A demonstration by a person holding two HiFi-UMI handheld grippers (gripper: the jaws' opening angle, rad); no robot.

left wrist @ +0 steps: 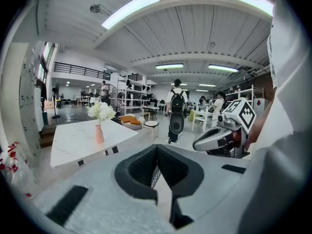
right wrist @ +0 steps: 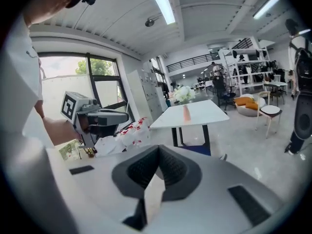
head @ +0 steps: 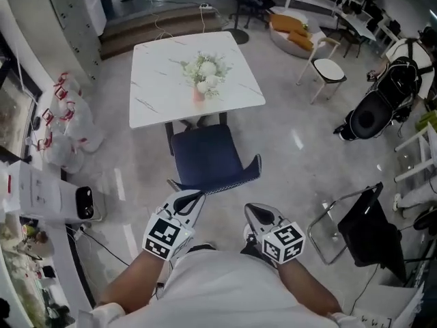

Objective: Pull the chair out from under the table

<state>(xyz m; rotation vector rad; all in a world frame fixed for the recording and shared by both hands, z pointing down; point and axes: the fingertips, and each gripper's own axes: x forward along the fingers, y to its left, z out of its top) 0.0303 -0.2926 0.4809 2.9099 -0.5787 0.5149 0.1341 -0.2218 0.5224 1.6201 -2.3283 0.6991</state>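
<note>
A dark blue chair (head: 205,157) stands at the near side of a white marble table (head: 157,80), its seat mostly in the open and its front edge under the tabletop. The backrest (head: 222,180) faces me. A vase of white flowers (head: 203,72) stands on the table. My left gripper (head: 189,199) and right gripper (head: 254,213) are both shut and empty, side by side just short of the backrest, not touching it. The left gripper view shows the table (left wrist: 83,139) and the right gripper (left wrist: 225,133). The right gripper view shows the table (right wrist: 195,113), the blue seat (right wrist: 197,150) and the left gripper (right wrist: 95,118).
White bags with red print (head: 65,125) and a white box (head: 48,193) lie at the left. A black folding chair (head: 362,227) stands at the right, a black stroller (head: 375,108) and a white stool (head: 328,70) farther back. A person with a backpack (left wrist: 176,112) stands in the distance.
</note>
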